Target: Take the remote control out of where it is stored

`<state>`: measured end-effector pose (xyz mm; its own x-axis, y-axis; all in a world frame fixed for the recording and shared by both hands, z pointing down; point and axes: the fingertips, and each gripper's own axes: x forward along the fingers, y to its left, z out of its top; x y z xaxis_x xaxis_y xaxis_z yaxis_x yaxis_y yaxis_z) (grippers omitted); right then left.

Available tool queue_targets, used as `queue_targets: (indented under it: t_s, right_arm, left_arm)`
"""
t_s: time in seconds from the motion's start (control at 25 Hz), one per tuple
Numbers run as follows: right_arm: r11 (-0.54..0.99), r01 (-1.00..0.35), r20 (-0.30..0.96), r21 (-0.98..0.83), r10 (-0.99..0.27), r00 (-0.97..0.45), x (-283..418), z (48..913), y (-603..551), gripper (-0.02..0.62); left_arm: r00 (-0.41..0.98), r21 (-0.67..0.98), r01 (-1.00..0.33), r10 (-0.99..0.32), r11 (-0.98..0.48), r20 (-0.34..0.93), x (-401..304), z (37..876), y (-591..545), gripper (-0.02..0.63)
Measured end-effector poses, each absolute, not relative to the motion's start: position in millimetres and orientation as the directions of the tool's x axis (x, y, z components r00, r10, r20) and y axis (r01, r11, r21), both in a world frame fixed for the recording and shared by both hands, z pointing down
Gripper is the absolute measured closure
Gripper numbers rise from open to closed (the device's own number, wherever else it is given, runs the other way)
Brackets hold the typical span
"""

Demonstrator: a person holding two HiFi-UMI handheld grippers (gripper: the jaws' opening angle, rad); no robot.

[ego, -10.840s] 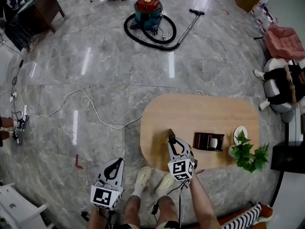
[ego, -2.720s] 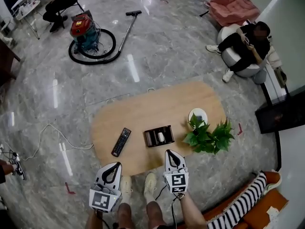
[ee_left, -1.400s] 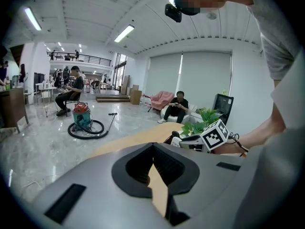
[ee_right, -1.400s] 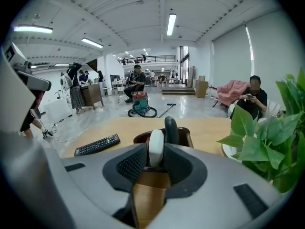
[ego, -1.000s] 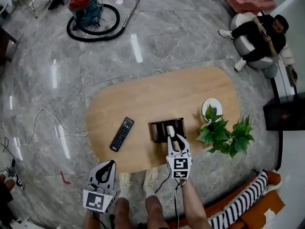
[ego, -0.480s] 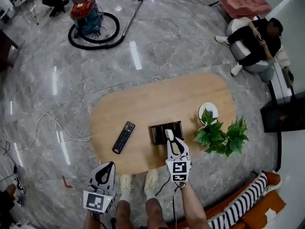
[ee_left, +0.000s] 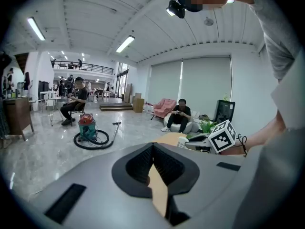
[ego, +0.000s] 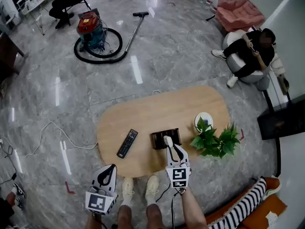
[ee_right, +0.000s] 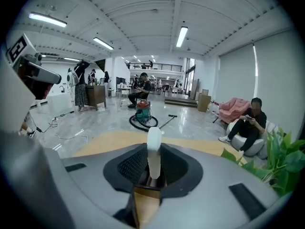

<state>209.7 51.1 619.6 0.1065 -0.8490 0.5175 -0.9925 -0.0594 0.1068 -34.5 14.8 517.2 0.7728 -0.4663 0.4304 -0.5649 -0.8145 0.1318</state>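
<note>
Evidently, fingers (ee_right: 131, 167) of the right gripper (ego: 169, 148) grasp the white remote control (ee_right: 154, 149) by its near end, judged light, rigid, slick; left gripper (ee_left: 152, 147) clenched, empty.

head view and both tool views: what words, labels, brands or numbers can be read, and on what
No words or numbers can be read in any view.
Right marker cube: black-and-white square pattern only, no letters.
Left marker cube: the same kind of pattern, no letters.
Black remote: button print too small to read.
Vacuum cleaner: yellowish label on top, too small to read.
</note>
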Motion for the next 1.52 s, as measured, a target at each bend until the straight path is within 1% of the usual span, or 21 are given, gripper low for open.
queue_targets:
  t_s: [0.4,0.72,1.0,1.2,1.52]
  right_arm:
    - [0.062,-0.993,0.52,0.096,-0.854,-0.004,158.0,607.5,49.0,0.503]
    - [0.146,-0.985,0.535,0.091,-0.841,-0.075,120.8,638.1,43.1,0.503]
    - [0.218,-0.968,0.562,0.122,-0.819,-0.113,101.4,674.7,37.7,0.503]
    - [0.237,-0.964,0.577,0.119,-0.807,-0.127,93.8,695.4,34.7,0.503]
    - [0.27,-0.954,0.583,0.132,-0.8,-0.146,86.3,718.0,30.6,0.502]
  left_arm:
    - [0.761,0.121,-0.589,-0.498,-0.799,0.417,-64.0,497.0,19.1,0.601]
    - [0.741,0.123,-0.608,-0.504,-0.784,0.444,-86.5,523.4,26.0,0.601]
    - [0.73,0.13,-0.614,-0.499,-0.778,0.467,-99.1,547.2,28.1,0.6]
    - [0.712,0.148,-0.637,-0.503,-0.757,0.49,-106.6,566.5,28.7,0.6]
    - [0.714,0.169,-0.642,-0.503,-0.748,0.487,-104.1,591.2,26.9,0.601]
